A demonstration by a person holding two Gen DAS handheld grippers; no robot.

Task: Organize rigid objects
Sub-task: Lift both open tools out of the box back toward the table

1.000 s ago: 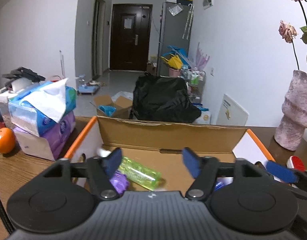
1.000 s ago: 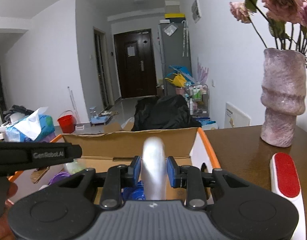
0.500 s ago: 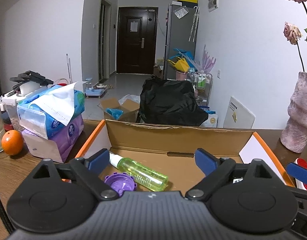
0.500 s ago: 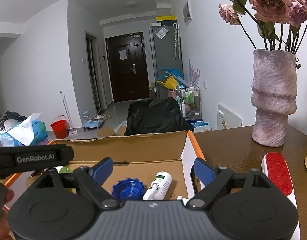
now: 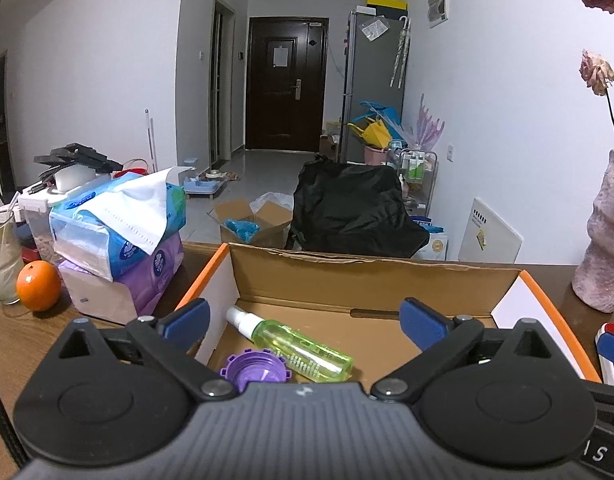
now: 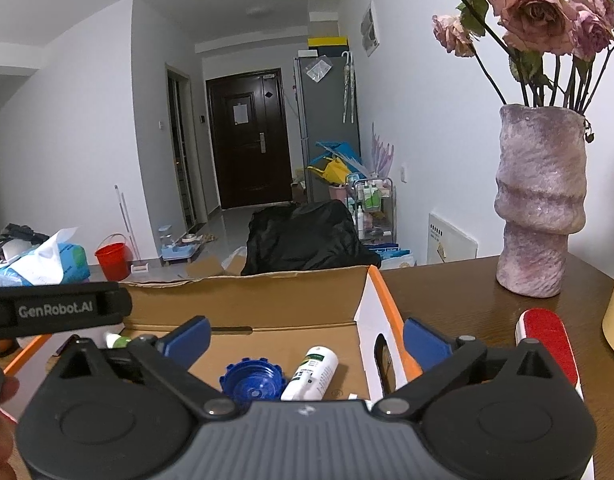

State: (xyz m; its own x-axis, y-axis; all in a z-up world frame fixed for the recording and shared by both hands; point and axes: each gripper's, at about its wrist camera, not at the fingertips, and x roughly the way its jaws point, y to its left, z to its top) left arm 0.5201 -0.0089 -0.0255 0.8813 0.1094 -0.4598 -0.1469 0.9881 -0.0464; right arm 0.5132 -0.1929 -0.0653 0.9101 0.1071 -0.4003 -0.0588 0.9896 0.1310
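An open cardboard box (image 5: 371, 276) with orange-edged flaps stands on the wooden table in front of both grippers. In the left wrist view a green spray bottle (image 5: 303, 350) and a purple cap (image 5: 253, 368) lie on its floor. My left gripper (image 5: 304, 317) hangs over them; its jaws are opening, wide apart with nothing between them. The right wrist view shows a blue cap (image 6: 251, 380) and a white bottle (image 6: 313, 372) lying in the box (image 6: 247, 300). My right gripper (image 6: 307, 336) is above them, jaws opening and holding nothing.
Stacked tissue packs (image 5: 119, 220), an orange (image 5: 38, 286) and a glass (image 5: 1, 256) sit left of the box. A pink vase (image 6: 539, 200) with dried roses and a red lint brush (image 6: 545, 344) are on the table to the right.
The right gripper let go of the white bottle, which now lies in the box. Both grippers' jaws spread from narrow to wide; the green bottle and purple cap came clear of the left fingers.
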